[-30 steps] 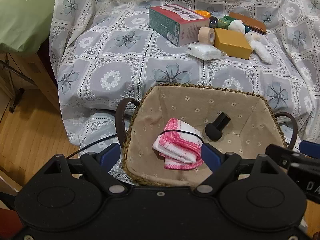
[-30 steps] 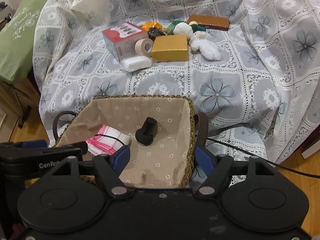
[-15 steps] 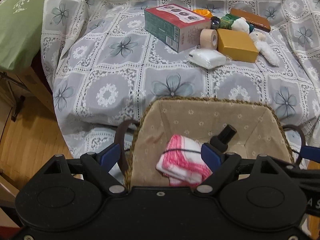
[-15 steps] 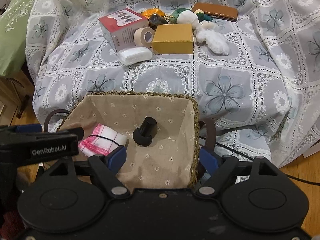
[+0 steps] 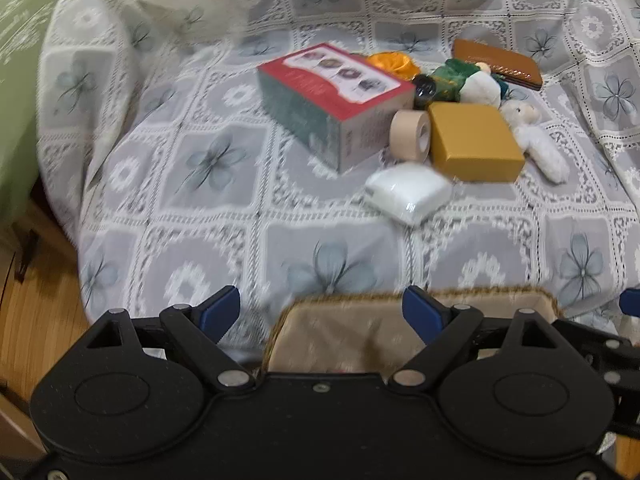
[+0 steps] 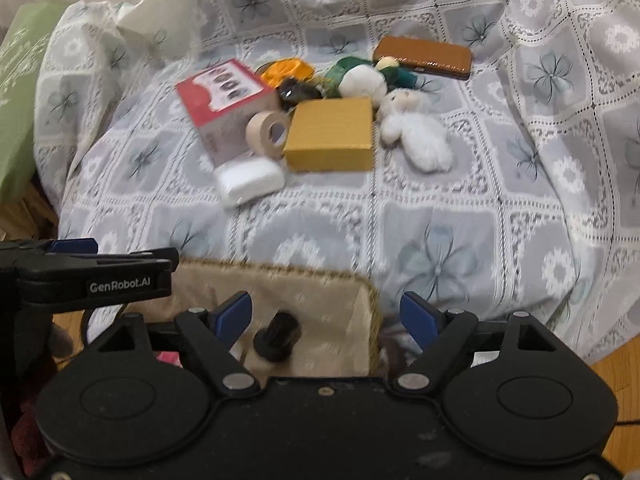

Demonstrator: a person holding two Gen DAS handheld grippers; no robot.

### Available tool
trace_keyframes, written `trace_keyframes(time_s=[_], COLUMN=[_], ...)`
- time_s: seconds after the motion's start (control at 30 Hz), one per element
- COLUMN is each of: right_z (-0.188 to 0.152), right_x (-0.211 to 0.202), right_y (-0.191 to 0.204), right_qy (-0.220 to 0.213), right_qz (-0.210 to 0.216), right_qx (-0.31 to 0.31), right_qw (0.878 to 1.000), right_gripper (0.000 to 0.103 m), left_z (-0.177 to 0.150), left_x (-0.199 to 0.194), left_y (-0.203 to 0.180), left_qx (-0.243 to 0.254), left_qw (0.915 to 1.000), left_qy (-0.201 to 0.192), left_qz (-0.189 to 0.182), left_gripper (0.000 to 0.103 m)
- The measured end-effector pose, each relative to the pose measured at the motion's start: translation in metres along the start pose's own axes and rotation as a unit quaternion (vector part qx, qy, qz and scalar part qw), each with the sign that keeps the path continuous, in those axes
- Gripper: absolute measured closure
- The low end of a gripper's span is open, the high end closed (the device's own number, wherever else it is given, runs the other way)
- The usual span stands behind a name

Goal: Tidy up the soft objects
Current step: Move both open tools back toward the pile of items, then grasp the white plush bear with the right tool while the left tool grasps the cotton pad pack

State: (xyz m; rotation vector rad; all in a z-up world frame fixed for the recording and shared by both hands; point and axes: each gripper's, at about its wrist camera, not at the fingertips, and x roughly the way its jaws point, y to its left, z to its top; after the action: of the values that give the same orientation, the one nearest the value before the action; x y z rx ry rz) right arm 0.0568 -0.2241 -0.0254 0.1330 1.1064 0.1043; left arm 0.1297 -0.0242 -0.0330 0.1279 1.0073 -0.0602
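A cloth-lined wicker basket stands in front of the sofa, mostly hidden under both grippers. In it I see a black cap-like object and a sliver of pink cloth. On the sofa lie a white soft packet, a white plush toy and a green-and-white plush. My left gripper is open and empty above the basket's far rim. My right gripper is open and empty over the basket's right side.
On the sofa's lace cover also lie a red box, a tape roll, a yellow box, an orange object and a brown case. A green cushion is at left.
Both grippers have risen and moved forward toward the sofa. The basket has slid to the bottom of both views and the pink cloth is nearly out of sight.
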Motion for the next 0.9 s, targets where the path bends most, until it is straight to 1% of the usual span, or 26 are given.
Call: trace_keyframes(time_s=[0.33,0.47,0.53,0.7,0.8,0.9], right_z=[0.040,0.052,0.057,0.072,0.080,0.088], right_x=[0.034,0.047,0.052,0.063,0.071,0.079], right_y=[-0.027,-0.037,-0.042,-0.057,-0.067,-0.073], right_qy=[-0.024,-0.031,-0.036,-0.050,-0.056,-0.061], right_qz=[-0.022,-0.036,-0.043,-0.068,-0.079,-0.092], right_qx=[0.023,0.028,0.028,0.036,0.039,0.036], right_qw=[0.999,0.998,0.998,0.996,0.995,0.993], right_gripper=[0.022,0.022,0.022,0.022,0.022,0.022], left_z=[0.033,0.043,0.047,0.050,0.048,0.049], left_x=[0.032,0.044,0.050,0.064,0.069,0.071], left_y=[-0.017,-0.022,-0.025,-0.024,-0.017,-0.010], left_qx=[0.035,0.038,0.040,0.029,0.019,0.011], left_qw=[0.9986,0.9981,0.9980,0.9988,0.9989,0.9994], left_qy=[-0.020,-0.020,-0.012,0.006,0.016,0.021], left_qz=[-0.034,-0.044,-0.047,-0.040,-0.040,-0.027], left_gripper=[0.016,0.014,0.014,0.014,0.011,0.011])
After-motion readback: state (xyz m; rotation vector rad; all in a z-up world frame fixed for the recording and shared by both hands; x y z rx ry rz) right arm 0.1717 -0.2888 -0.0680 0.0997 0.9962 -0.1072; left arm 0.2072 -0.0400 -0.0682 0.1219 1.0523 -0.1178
